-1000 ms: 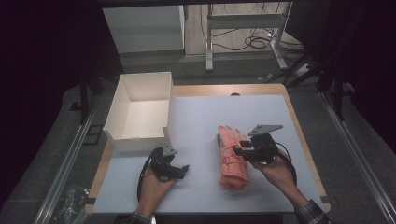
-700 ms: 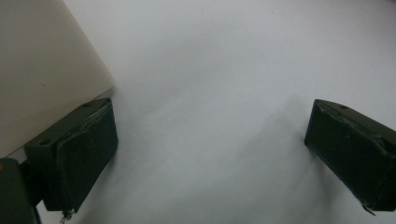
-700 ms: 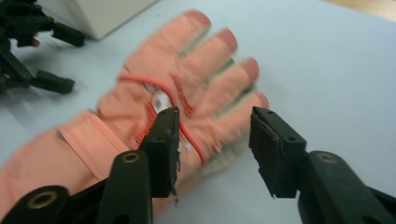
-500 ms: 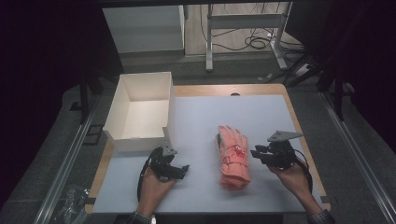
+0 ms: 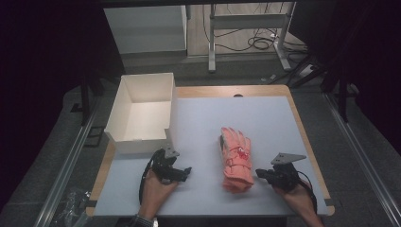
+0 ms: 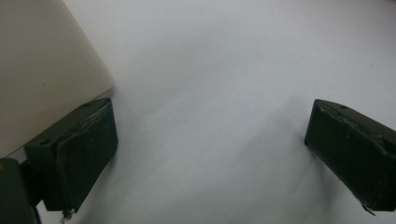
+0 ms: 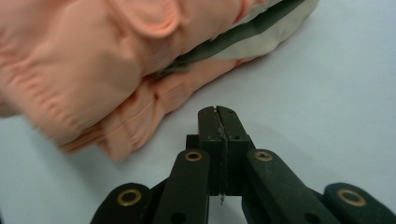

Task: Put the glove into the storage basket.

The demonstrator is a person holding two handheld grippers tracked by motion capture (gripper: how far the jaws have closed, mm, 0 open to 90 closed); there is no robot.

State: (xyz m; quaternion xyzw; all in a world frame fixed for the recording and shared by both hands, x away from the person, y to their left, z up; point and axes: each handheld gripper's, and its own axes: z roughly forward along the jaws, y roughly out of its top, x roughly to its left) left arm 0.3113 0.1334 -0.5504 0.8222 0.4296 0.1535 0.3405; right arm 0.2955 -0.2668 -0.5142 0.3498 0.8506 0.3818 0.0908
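Beside the right hand-held gripper (image 5: 263,175), jaws just closed on nothing, the orange gloves (image 5: 236,158) lie stacked mid-surface (image 5: 265,118), not yet in the white box (image 5: 124,101); the left hand-held gripper (image 5: 185,171) rests wide open.

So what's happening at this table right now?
A person works at a white table with a claw in each hand. A pair of pink gloves lies stacked in the middle. The right claw sits on the table just beside the gloves' cuff end; its jaws have just been closing and now meet with nothing between them, clear of the fabric. The left claw rests open on the table near the empty white box, holding nothing.
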